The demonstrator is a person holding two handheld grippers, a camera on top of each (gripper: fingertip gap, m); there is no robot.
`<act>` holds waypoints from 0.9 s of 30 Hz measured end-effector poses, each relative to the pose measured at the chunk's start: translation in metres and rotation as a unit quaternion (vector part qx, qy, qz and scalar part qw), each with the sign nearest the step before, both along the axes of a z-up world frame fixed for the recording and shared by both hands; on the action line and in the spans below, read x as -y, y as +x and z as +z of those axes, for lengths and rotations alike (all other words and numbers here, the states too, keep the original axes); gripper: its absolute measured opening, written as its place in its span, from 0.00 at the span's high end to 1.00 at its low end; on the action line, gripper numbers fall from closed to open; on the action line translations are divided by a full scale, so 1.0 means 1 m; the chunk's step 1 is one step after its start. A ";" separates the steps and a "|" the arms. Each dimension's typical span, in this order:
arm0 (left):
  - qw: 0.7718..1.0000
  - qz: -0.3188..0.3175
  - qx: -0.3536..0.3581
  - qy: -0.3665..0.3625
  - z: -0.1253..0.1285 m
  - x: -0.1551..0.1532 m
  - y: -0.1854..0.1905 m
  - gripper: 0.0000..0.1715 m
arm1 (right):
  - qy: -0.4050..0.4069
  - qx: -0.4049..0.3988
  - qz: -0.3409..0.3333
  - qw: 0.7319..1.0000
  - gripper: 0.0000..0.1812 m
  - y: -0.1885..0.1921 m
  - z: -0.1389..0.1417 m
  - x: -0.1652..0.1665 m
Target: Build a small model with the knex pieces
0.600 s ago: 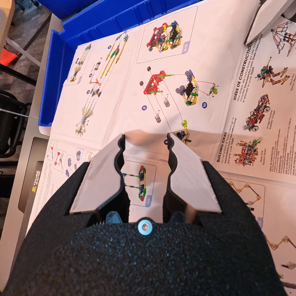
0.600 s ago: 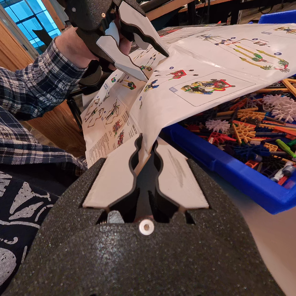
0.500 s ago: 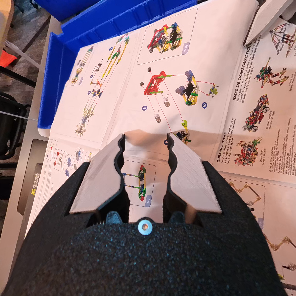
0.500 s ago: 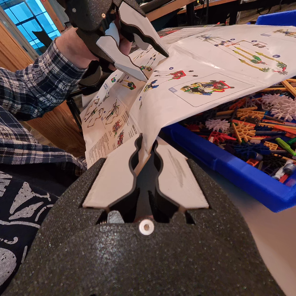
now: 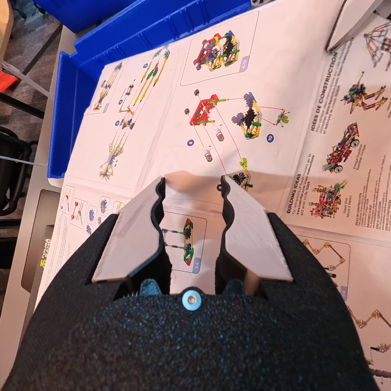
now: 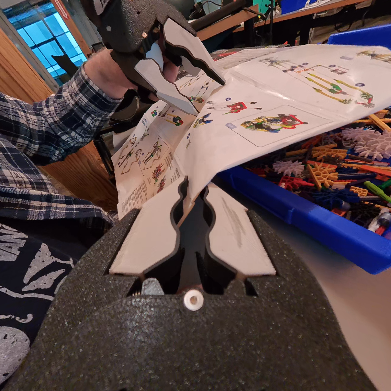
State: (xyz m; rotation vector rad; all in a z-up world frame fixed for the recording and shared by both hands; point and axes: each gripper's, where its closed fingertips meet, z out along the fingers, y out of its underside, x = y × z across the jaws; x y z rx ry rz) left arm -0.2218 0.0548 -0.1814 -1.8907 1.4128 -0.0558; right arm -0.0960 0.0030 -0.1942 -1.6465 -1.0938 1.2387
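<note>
Over the blue bin [image 6: 317,213], right claw [image 6: 195,188] pinches the instruction sheet [image 6: 264,101]; left claw [image 5: 192,179] gapes, empty.

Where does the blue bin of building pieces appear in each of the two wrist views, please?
Left wrist view: the blue bin is upper left, its inside covered by the instruction sheet.
Right wrist view: blue bin at right, coloured pieces showing under the lifted sheet.
Shared landmark: the sheet's boxed drawing of a red and yellow model.

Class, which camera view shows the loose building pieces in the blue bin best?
The right wrist view: the building pieces lie exposed in the blue bin beside the lifted instruction sheet. In the left wrist view the sheet covers them; only the bin's wall shows.
</note>
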 end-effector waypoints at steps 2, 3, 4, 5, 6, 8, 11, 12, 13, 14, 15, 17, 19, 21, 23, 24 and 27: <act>1.000 -0.001 -0.001 0.000 0.000 0.000 0.001 0.70 | -0.001 -0.003 0.001 1.000 0.94 0.001 0.002 0.001; 1.000 -0.002 -0.003 -0.001 0.000 0.000 0.001 0.70 | 0.000 -0.003 0.000 1.000 0.94 0.001 0.002 0.000; 1.000 -0.002 -0.004 0.000 0.001 0.000 0.002 0.70 | 0.001 -0.002 -0.002 1.000 0.94 0.002 0.002 -0.001; 1.000 -0.003 -0.005 0.000 0.001 0.000 0.003 0.70 | 0.003 0.000 -0.004 1.000 0.94 0.003 0.003 -0.001; 1.000 -0.004 -0.007 0.001 0.001 -0.001 0.004 0.70 | 0.003 0.001 -0.006 1.000 0.95 0.004 0.003 -0.002; 1.000 -0.002 -0.007 0.006 0.002 -0.002 0.005 0.70 | 0.004 -0.004 -0.012 1.000 0.95 0.006 0.005 -0.004; 1.000 0.001 -0.002 0.004 0.002 -0.003 0.007 0.70 | -0.002 0.004 -0.022 1.000 0.96 0.008 0.003 -0.008; 1.000 -0.002 -0.004 0.005 0.002 -0.002 0.007 0.70 | -0.005 0.010 -0.022 1.000 0.96 0.008 0.001 -0.009; 1.000 -0.006 -0.007 0.007 0.003 -0.001 0.007 0.71 | -0.007 0.009 -0.019 1.000 0.96 0.008 0.001 -0.008; 1.000 -0.008 -0.010 0.009 0.003 0.000 0.007 0.72 | -0.008 0.006 -0.015 1.000 0.97 0.008 0.002 -0.007; 1.000 -0.009 -0.012 0.010 0.003 0.001 0.007 0.72 | -0.007 0.004 -0.013 1.000 0.97 0.008 0.003 -0.006; 1.000 -0.012 -0.018 0.010 0.001 0.002 0.007 0.72 | 0.000 0.009 -0.006 1.000 0.97 0.007 0.003 -0.003; 1.000 -0.017 -0.021 0.007 -0.001 0.004 0.007 0.73 | 0.002 0.017 0.004 1.000 0.97 0.007 0.000 0.001; 0.999 -0.022 -0.022 0.004 -0.002 0.007 0.008 0.73 | 0.003 0.027 0.014 1.000 0.97 0.007 -0.003 0.004; 0.999 -0.024 -0.022 0.004 -0.002 0.008 0.008 0.73 | 0.003 0.036 0.014 0.999 0.97 0.008 -0.007 0.005; 0.999 -0.025 -0.021 0.005 -0.002 0.008 0.008 0.73 | 0.004 0.039 0.012 0.999 0.97 0.009 -0.009 0.004; 0.999 -0.024 -0.021 0.006 -0.003 0.008 0.008 0.73 | 0.005 0.043 0.011 0.999 0.98 0.008 -0.010 0.003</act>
